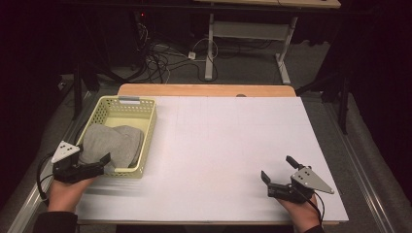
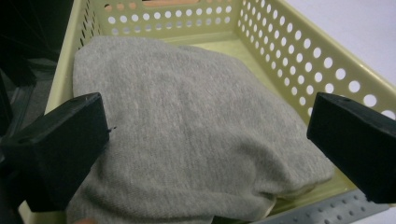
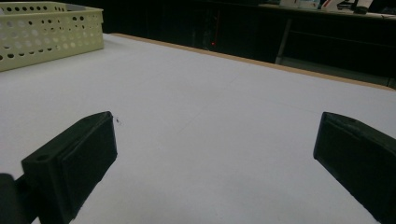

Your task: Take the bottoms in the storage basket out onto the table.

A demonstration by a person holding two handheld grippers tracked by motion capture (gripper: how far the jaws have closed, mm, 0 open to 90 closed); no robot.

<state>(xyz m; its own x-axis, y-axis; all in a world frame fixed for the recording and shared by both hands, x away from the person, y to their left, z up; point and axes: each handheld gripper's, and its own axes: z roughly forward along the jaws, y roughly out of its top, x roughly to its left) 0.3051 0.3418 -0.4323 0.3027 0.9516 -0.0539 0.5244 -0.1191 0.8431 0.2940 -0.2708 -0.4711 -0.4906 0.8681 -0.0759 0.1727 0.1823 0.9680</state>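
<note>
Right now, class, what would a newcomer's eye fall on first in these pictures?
First, the pale yellow basket at the table's left edge, with a folded grey cloth inside. The left tool hangs open at the basket's near end, its jaws spread either side of the cloth. The right tool hangs open above the bare white table, near its front right corner.

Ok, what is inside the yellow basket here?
A folded grey cloth lies in the yellow basket, covering most of its floor; a bare strip of floor shows at the far end. Anything under the cloth is hidden. The open left claw hovers over it.
</note>
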